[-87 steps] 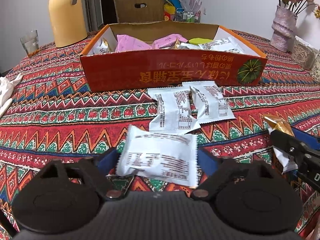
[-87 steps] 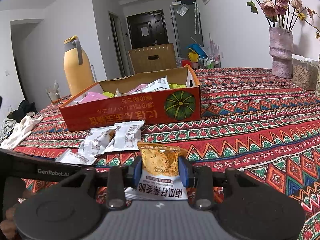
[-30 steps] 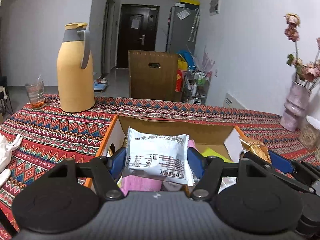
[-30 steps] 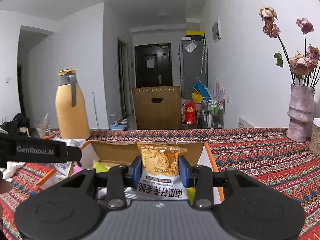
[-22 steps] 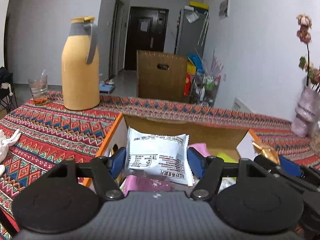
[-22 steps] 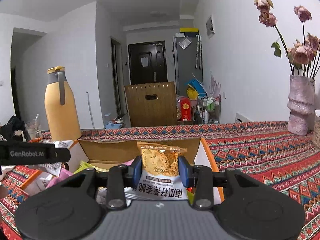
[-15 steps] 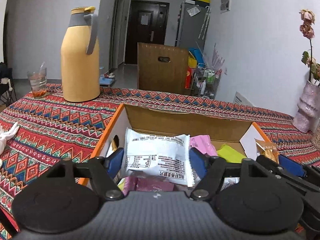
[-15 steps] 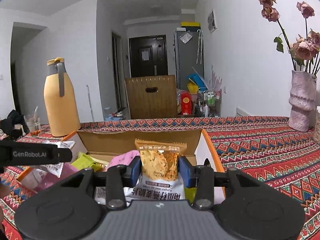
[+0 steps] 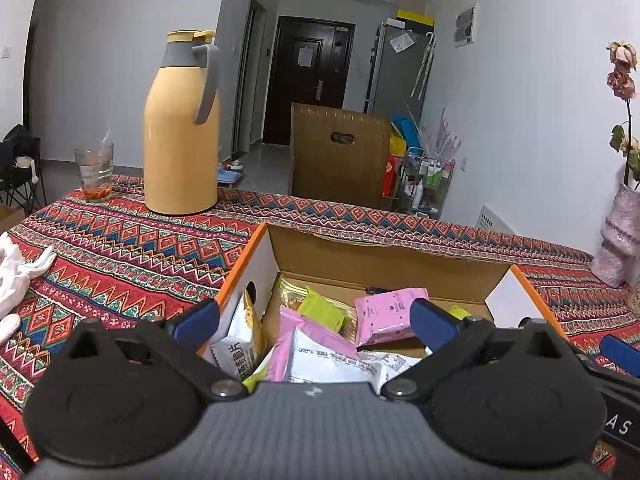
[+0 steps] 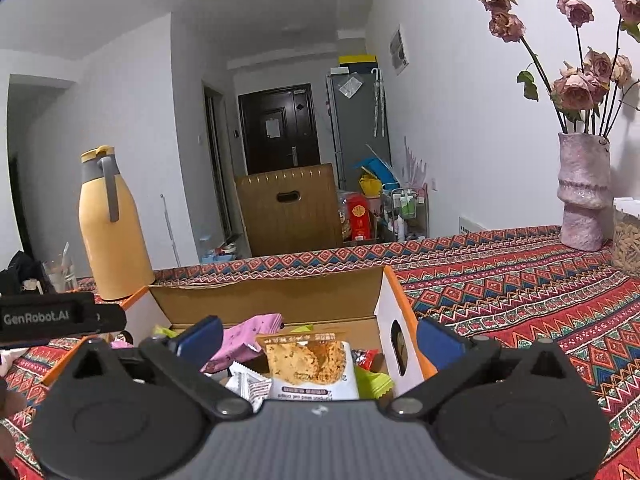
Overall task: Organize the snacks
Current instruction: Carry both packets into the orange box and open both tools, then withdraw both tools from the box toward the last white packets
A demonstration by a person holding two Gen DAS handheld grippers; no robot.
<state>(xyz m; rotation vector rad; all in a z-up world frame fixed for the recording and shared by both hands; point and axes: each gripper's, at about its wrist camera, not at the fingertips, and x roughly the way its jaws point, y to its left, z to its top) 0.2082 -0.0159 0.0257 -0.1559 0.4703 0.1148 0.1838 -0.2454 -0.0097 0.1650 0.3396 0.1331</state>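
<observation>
An orange cardboard box (image 9: 256,246) (image 10: 394,280) on the patterned tablecloth holds several snack packets. My left gripper (image 9: 314,322) is open above the box's left half. The white packet (image 9: 328,358) lies loose below it on pink packets (image 9: 390,314). My right gripper (image 10: 318,338) is open above the box's right half. The yellow cracker packet (image 10: 310,368) lies loose in the box between its fingers. The left gripper's arm (image 10: 52,316) shows at the left of the right wrist view.
A yellow thermos jug (image 9: 182,128) (image 10: 112,224) and a glass (image 9: 95,172) stand at the back left. A pink vase with roses (image 10: 582,196) stands at the back right. A white cloth (image 9: 16,268) lies at the left edge. A brown carton (image 9: 340,156) stands behind the table.
Both grippers carried their packets from the table over the box. In the last half second both opened, and the white packet and the cracker packet dropped into the box.
</observation>
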